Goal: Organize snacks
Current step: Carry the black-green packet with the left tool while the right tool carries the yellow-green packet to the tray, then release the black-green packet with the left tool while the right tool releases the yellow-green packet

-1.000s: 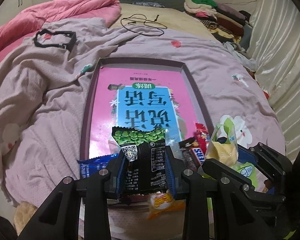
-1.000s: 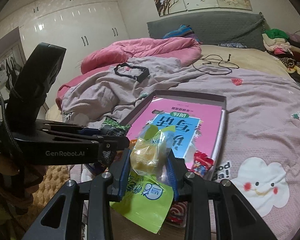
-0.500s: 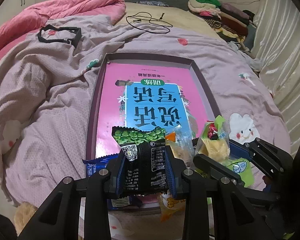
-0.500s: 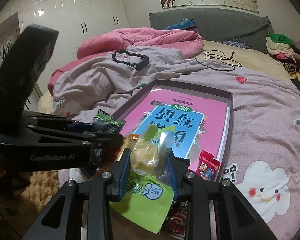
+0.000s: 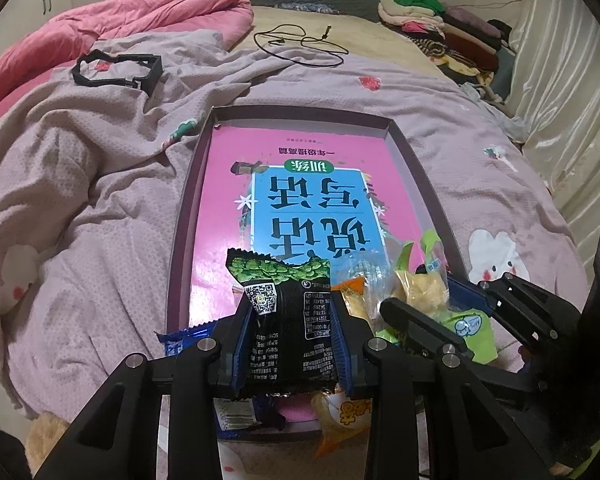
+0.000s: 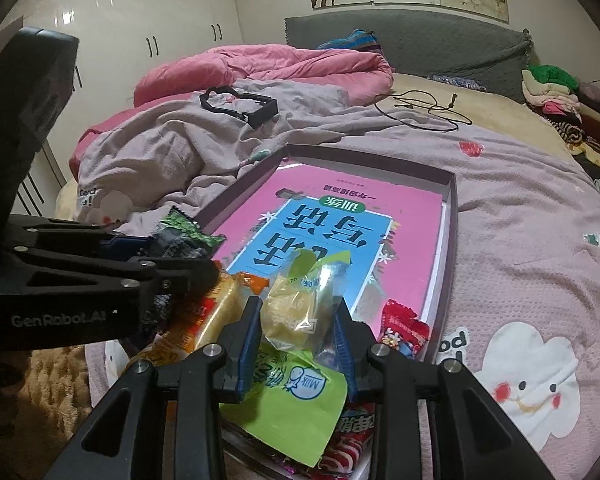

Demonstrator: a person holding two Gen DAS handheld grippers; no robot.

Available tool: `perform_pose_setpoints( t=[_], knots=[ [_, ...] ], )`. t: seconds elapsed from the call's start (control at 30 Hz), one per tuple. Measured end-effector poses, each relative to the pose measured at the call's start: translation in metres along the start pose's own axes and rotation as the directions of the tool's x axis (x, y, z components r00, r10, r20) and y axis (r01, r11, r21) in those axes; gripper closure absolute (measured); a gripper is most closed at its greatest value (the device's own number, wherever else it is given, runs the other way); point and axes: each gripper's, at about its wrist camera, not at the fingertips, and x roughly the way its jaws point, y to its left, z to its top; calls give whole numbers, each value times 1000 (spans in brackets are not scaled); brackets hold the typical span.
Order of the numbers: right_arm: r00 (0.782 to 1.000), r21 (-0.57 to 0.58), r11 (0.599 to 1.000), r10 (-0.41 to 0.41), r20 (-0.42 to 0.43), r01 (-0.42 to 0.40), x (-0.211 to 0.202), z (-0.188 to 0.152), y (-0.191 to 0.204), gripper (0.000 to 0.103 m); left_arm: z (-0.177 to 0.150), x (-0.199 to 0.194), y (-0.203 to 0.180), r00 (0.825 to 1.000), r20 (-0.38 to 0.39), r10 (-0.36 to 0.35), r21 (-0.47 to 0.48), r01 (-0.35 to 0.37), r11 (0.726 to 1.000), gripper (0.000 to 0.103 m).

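Note:
A purple box lid (image 5: 416, 160) (image 6: 452, 216) lies on the bed with a pink and blue book (image 5: 312, 204) (image 6: 332, 232) inside. My left gripper (image 5: 290, 342) is shut on a black and green snack packet (image 5: 288, 320), held above the lid's near end; the packet also shows in the right wrist view (image 6: 180, 236). My right gripper (image 6: 298, 344) is shut on a clear bag with a yellow snack and green label (image 6: 296, 312) (image 5: 424, 292), just right of the left gripper. Loose snacks lie below: a blue packet (image 5: 184, 338), an orange packet (image 6: 208, 320), a red packet (image 6: 404, 328).
A rumpled lilac blanket (image 5: 80, 184) covers the bed. A black frame (image 5: 116, 68) and a black cable (image 5: 300, 44) lie farther back. A pink quilt (image 6: 268, 64) is at the head, folded clothes (image 5: 432, 16) at the back right, a curtain (image 5: 564, 80) at the right.
Both grippers have moved forward over the near end of the lid with their packets still held. The right gripper has come closer to the left one.

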Motion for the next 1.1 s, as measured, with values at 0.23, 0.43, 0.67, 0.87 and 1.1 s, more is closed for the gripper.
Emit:
perform_pose_setpoints(
  t=[0.23, 0.43, 0.67, 0.87, 1.1],
  knots=[
    [1000, 27, 999, 19, 13, -19, -6, -1, -3, 67, 1, 3, 0, 1000, 2, -3, -4, 3, 1000, 67],
    [1000, 47, 999, 20, 24, -21, -13, -1, -7, 67, 3, 5, -2, 1000, 0, -4, -4, 4, 1000, 67],
    [999, 59, 998, 23, 38, -25, -21, -1, -11, 67, 4, 10, -6, 1000, 1, 0, 2, 0, 1000, 67],
    [999, 57, 998, 26, 46, -29, -25, -1, -11, 65, 3, 11, -7, 1000, 4, 1, 0, -1, 1000, 66],
    [998, 54, 998, 16, 60, -19, -28, 0, -10, 59, 4, 12, -9, 1000, 9, 2, -4, -2, 1000, 66]
  ],
)
